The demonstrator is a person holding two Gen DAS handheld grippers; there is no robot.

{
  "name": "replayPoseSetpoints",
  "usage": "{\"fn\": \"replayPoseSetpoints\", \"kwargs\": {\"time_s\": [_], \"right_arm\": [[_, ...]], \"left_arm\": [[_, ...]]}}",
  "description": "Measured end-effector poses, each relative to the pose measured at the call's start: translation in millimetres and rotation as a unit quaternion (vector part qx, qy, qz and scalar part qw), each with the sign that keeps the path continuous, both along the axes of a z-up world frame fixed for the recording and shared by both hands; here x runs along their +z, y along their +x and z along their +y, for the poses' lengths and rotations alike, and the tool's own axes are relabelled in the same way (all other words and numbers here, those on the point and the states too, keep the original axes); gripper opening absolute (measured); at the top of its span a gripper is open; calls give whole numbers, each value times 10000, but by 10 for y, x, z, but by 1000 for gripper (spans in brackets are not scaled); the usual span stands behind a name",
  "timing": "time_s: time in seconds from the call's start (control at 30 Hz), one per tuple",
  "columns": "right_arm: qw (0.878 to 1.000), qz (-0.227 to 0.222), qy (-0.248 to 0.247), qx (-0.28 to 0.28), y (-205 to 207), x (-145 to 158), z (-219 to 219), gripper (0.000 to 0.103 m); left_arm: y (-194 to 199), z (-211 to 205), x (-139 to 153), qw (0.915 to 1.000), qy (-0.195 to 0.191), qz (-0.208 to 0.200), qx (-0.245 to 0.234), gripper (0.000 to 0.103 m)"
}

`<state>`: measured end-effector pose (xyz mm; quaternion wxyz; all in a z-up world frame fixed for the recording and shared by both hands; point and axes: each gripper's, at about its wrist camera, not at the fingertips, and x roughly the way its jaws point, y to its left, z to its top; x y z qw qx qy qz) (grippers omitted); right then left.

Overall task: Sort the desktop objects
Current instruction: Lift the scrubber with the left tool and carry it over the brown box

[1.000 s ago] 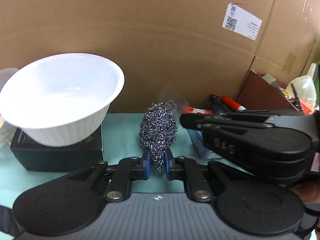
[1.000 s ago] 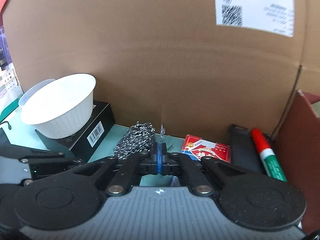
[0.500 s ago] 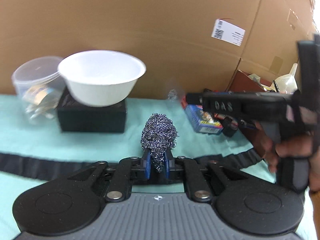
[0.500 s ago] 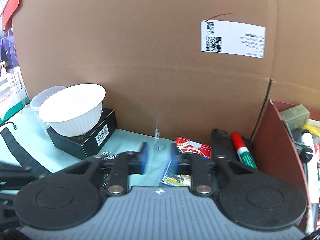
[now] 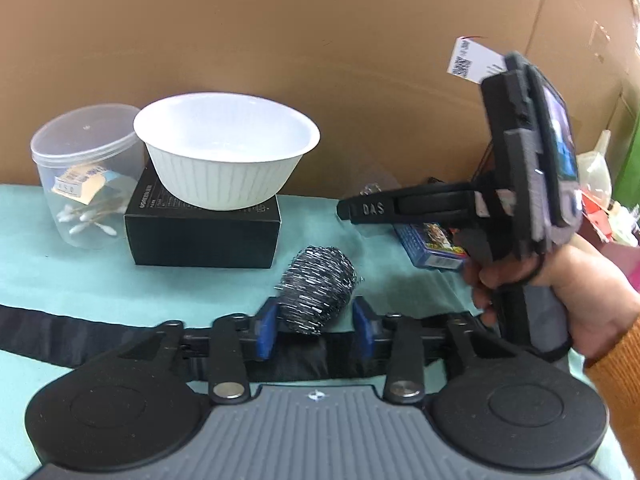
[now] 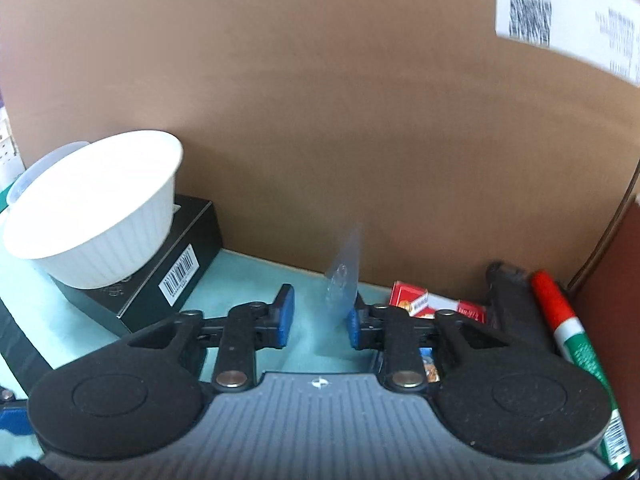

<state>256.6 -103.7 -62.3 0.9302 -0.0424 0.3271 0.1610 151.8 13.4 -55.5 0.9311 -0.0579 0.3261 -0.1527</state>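
Released since the earlier frame, the steel scourer [image 5: 316, 294] is flanked at lower centre by the opening left gripper [image 5: 316, 330]; the right gripper [image 6: 318, 322], closing, is possibly touched by a clear packet [image 6: 344, 284].

On the desk [image 5: 100, 280]: one white bowl [image 5: 226, 148], one black box [image 5: 202, 232], one clear tub [image 5: 80, 168], one steel-wool scourer [image 5: 318, 284], one red-capped marker [image 6: 568, 328], two card packs [image 6: 424, 304].
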Motion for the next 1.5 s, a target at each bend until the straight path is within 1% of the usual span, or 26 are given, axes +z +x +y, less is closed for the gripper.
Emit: {"fn": "replayPoseSetpoints", "kwargs": {"time_s": [0.03, 0.1, 0.13, 0.2, 0.3, 0.33, 0.37, 0.4, 0.43, 0.47, 0.57, 0.7, 0.87, 1.0, 1.07, 1.17, 1.27, 1.37, 1.5], "right_arm": [[10000, 48, 12, 17, 9, -10, -6, 22], [9999, 96, -55, 65, 4, -25, -3, 12], [9999, 19, -119, 63, -17, -22, 1, 1], [9999, -90, -135, 26, -51, 0, -3, 0], [9997, -229, -17, 17, -146, 74, -37, 0], [9996, -296, 8, 45, -201, 108, -51, 0], [9993, -370, 25, 75, -263, 144, -68, 0], [9990, -430, 44, 89, -323, 177, -83, 0], [9987, -485, 83, 102, -394, 214, -105, 0], [9984, -536, 128, 115, -471, 251, -132, 0], [9974, -653, 270, 98, -725, 354, -231, 0], [9962, -754, 432, 71, -1038, 405, -354, 0], [9946, -898, 515, -87, -1543, 475, -553, 0], [9918, -975, 736, -381, -1737, 487, -766, 0], [9898, -1083, 768, -508, -1835, 513, -865, 0], [9862, -1270, 807, -693, -2025, 643, -1116, 0], [9818, -1474, 794, -899, -2132, 713, -1315, 0], [9775, -1611, 781, -1119, -2169, 780, -1530, 0], [9726, -1751, 673, -1376, -2129, 844, -1790, 0]], "left_arm": [[22, -1, -7, 10000, -18, 4, 24, 51], [48, 2, -18, 10000, -56, -9, 76, 56], [57, 5, -22, 9999, -76, -7, 110, 58], [70, 11, -26, 9998, -102, -21, 185, 72], [105, 15, -33, 9996, -115, -19, 248, 73], [121, 19, -37, 9996, -154, -8, 235, 71], [133, 22, -42, 9996, -193, -6, 197, 61], [145, 22, -50, 9996, -218, 27, 178, 38], [161, 22, -59, 9995, -249, 117, 168, 37], [147, 22, -59, 9993, -283, 133, 209, 37], [42, -6, -6, 9995, -201, 62, 245, 35], [-100, -75, 115, 9996, -231, -85, 169, 35], [-336, -192, 302, 9990, -273, -336, -89, 35], [-486, -358, 505, 9969, -418, -527, -402, 35], [-539, -491, 618, 9954, -464, -639, -551, 35], [-581, -704, 795, 9923, -540, -788, -783, 35], [-593, -979, 990, 9881, -534, -1051, -989, 35], [-535, -1279, 1172, 9845, -552, -1234, -1121, 35], [-340, -1727, 1286, 9804, -575, -1279, -1387, 35]]}}
